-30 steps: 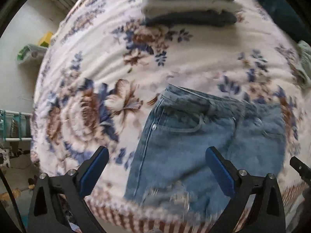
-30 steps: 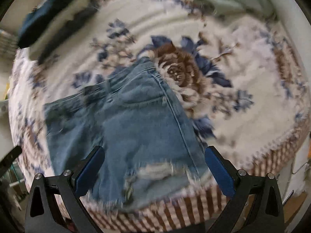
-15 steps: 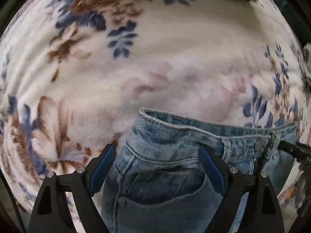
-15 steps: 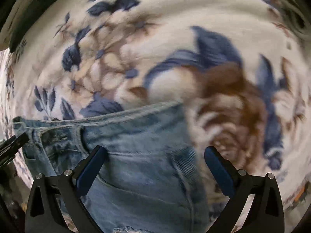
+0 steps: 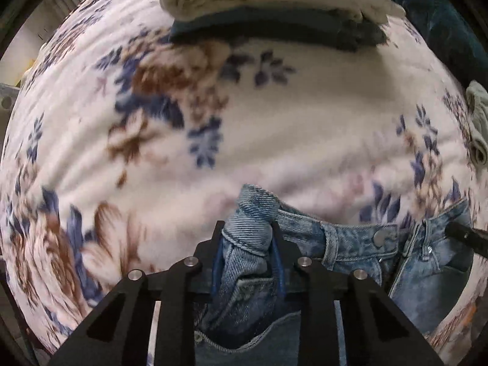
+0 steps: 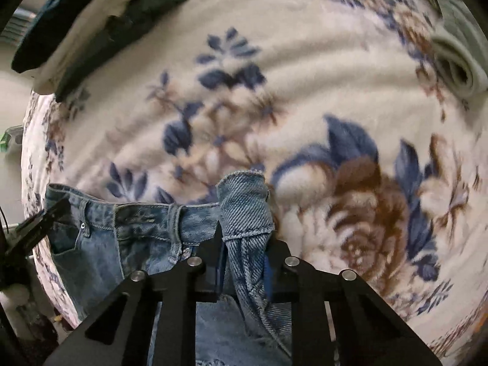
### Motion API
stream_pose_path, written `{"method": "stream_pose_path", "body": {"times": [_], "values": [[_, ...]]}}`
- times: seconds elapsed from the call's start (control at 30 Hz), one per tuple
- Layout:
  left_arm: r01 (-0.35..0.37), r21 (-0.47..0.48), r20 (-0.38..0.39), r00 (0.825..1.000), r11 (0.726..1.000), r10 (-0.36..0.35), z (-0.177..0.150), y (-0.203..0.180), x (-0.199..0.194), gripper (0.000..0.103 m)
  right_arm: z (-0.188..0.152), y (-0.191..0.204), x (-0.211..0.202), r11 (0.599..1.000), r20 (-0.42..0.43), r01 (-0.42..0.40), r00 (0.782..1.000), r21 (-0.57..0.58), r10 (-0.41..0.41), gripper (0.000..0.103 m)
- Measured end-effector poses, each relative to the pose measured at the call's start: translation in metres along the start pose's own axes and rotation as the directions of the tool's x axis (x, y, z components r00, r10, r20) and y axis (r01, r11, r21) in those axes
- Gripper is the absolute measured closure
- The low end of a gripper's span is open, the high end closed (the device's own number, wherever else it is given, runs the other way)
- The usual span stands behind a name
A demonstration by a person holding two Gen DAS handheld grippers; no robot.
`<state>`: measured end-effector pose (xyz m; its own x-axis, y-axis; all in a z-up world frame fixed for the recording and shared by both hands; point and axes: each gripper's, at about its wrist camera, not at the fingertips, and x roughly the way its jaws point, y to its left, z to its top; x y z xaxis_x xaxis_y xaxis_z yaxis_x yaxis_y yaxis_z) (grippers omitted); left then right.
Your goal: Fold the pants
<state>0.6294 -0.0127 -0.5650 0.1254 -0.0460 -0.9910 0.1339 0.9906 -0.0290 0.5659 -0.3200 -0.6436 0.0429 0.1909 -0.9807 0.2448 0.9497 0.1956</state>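
Note:
Light blue denim shorts [image 5: 350, 241] lie on a floral blanket, waistband away from me. My left gripper [image 5: 247, 231] is shut on the waistband's left corner, with bunched denim sticking out between its fingers. My right gripper [image 6: 244, 228] is shut on the waistband's right corner [image 6: 244, 204], also bunched up. The waistband [image 6: 146, 218] stretches between the two, with belt loops and a metal button [image 5: 379, 236] showing. The other gripper's tip shows at each view's edge [image 5: 466, 236] [image 6: 39, 222].
A stack of folded clothes, white over dark [image 5: 274, 9], sits at the far edge of the floral blanket [image 5: 274, 128]. A grey-green garment [image 6: 457, 36] lies at the far right. The bed's edge and floor show at the left [image 6: 15, 140].
Both grippers have gone from open above the waistband to shut on its two corners. The denim has bunched between the fingers and lifted slightly.

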Motion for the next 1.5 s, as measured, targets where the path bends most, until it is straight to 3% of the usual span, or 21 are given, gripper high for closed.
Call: {"method": "stream_pose_path", "body": {"times": [0.13, 0.2, 0.27, 0.33, 0.47, 0.53, 0.57, 0.63, 0.8, 0.9, 1.0, 1.07, 1.2, 1.3, 1.4, 1.5], "values": [[-0.028, 0.005, -0.026, 0.999, 1.0, 0.028, 0.021, 0.003, 0.015, 0.077, 0.03, 0.01, 0.005, 1.0, 0.001, 0.01, 1.0, -0.026, -0.01, 0.083], [-0.073, -0.001, -0.011, 0.997, 0.997, 0.073, 0.015, 0.0, 0.019, 0.069, 0.042, 0.005, 0.013, 1.0, -0.037, 0.004, 0.999, -0.011, -0.004, 0.08], [-0.176, -0.01, 0.025, 0.984, 0.984, 0.176, 0.004, -0.006, 0.011, 0.049, 0.049, 0.003, 0.026, 0.999, -0.095, 0.029, 0.995, -0.044, -0.034, 0.059], [-0.21, -0.017, 0.052, 0.976, 0.977, 0.211, -0.006, -0.009, 0.002, 0.047, 0.05, -0.002, 0.029, 0.998, -0.14, 0.001, 0.99, -0.062, -0.01, 0.049], [-0.357, -0.006, 0.101, 0.929, 0.934, 0.356, -0.031, -0.032, -0.011, 0.031, 0.039, -0.009, 0.02, 0.992, -0.187, -0.003, 0.982, -0.128, -0.021, 0.017], [-0.414, -0.009, 0.13, 0.902, 0.91, 0.411, -0.045, -0.04, -0.025, 0.015, 0.027, -0.017, 0.008, 0.991, -0.174, 0.0, 0.984, -0.132, -0.023, 0.016], [-0.423, -0.015, 0.136, 0.897, 0.906, 0.421, -0.055, -0.042, -0.033, 0.014, 0.023, -0.021, 0.003, 0.991, -0.167, 0.012, 0.985, -0.132, -0.034, 0.016], [-0.399, -0.024, 0.136, 0.907, 0.917, 0.398, -0.071, -0.052, -0.047, 0.014, 0.011, -0.029, -0.007, 0.993, -0.186, 0.027, 0.981, -0.115, -0.048, 0.016], [-0.343, -0.012, 0.102, 0.934, 0.939, 0.342, -0.102, -0.1, -0.059, 0.014, -0.011, -0.051, -0.038, 0.995, -0.191, -0.027, 0.981, -0.098, 0.008, 0.016], [-0.33, 0.005, 0.072, 0.941, 0.944, 0.329, -0.124, -0.142, -0.051, 0.014, -0.016, -0.069, -0.049, 0.99, -0.178, -0.07, 0.983, -0.121, 0.048, 0.016], [-0.338, 0.028, 0.063, 0.94, 0.941, 0.336, -0.146, -0.188, -0.047, 0.014, -0.016, -0.112, -0.064, 0.986, -0.187, -0.092, 0.98, -0.14, 0.065, 0.016], [-0.356, 0.047, 0.07, 0.933, 0.933, 0.352, -0.161, -0.22, -0.046, 0.014, -0.015, -0.139, -0.071, 0.983, -0.195, -0.102, 0.978, -0.152, 0.071, 0.016], [-0.426, 0.097, 0.127, 0.902, 0.9, 0.413, -0.189, -0.286, -0.043, 0.014, -0.015, -0.189, -0.077, 0.978, -0.227, -0.138, 0.969, -0.158, 0.1, 0.016], [-0.479, 0.143, 0.187, 0.872, 0.866, 0.452, -0.204, -0.336, -0.036, 0.013, -0.014, -0.19, -0.055, 0.974, -0.248, -0.148, 0.963, -0.173, 0.102, 0.016], [-0.472, 0.17, 0.209, 0.875, 0.865, 0.436, -0.21, -0.37, -0.027, 0.013, -0.007, -0.2, -0.04, 0.961, -0.286, -0.205, 0.947, -0.183, 0.147, 0.016], [-0.474, 0.194, 0.222, 0.874, 0.859, 0.433, -0.214, -0.4, -0.016, 0.013, 0.0, -0.214, -0.028, 0.94, -0.327, -0.3, 0.915, -0.164, 0.236, 0.016]]}}
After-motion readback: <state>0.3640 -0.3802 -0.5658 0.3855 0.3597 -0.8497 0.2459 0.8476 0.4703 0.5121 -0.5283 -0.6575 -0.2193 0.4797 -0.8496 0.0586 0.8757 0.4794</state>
